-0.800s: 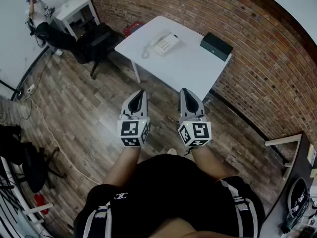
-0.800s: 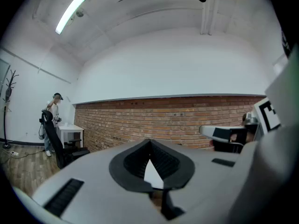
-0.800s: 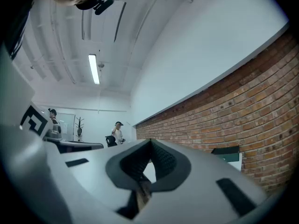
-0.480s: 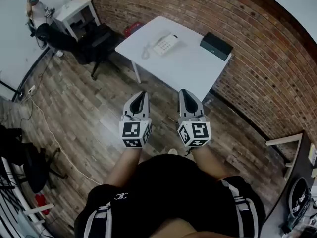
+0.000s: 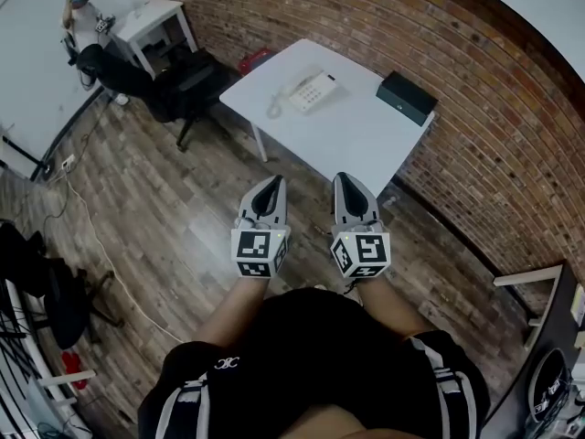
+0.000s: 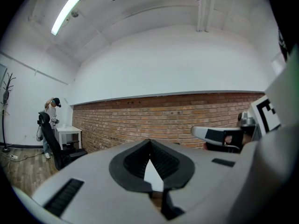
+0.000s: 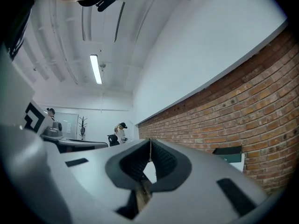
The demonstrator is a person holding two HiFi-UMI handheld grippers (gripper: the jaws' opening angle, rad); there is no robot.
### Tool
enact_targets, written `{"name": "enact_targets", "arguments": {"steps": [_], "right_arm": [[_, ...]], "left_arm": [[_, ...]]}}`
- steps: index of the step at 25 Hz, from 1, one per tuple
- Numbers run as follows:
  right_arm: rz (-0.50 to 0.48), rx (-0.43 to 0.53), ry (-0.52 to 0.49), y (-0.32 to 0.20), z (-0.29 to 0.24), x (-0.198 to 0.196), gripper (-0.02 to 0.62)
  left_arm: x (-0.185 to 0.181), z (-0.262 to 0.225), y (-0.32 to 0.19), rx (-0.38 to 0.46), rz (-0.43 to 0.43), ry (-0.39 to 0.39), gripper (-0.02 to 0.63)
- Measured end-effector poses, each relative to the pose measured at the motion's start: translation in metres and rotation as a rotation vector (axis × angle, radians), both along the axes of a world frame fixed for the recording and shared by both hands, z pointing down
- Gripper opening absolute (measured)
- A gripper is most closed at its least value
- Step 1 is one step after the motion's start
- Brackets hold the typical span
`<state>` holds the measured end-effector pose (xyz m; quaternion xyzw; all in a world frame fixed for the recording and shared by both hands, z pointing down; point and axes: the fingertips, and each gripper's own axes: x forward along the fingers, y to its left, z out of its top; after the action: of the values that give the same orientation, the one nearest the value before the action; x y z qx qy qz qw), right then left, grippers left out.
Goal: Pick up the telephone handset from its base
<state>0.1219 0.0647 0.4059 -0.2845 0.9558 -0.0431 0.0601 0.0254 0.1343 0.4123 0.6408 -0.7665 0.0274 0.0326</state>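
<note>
In the head view the left gripper [image 5: 272, 183] and right gripper [image 5: 345, 179] hang level at waist height, probably just carried towards the table [image 5: 356, 135] — the telephone handset [image 5: 298, 87] rests on its base [image 5: 319, 91], well ahead of both; left gripper view: jaws pressed together, empty; right gripper view: likewise, nothing between them.

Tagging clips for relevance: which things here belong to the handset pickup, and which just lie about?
Job: telephone handset, phone base, white table, left tool, right tool (both shut, empty).
Lying about: dark box, black office chair, small white desk.
</note>
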Motion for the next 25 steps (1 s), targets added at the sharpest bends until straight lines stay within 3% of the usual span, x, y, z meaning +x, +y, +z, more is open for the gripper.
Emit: {"name": "enact_targets", "arguments": {"steps": [11,25], "right_arm": [[-0.042,-0.002,0.005,-0.033,0.008,0.014,0.0],[-0.018,0.02,0.007,-0.09,0.012,-0.017,0.0]], "left_arm": [[0.01,0.006,-0.024,0.015,-0.06,0.008,0.002],[-0.031,0.01,-0.083,0.035,-0.055,0.001,0.002]]}}
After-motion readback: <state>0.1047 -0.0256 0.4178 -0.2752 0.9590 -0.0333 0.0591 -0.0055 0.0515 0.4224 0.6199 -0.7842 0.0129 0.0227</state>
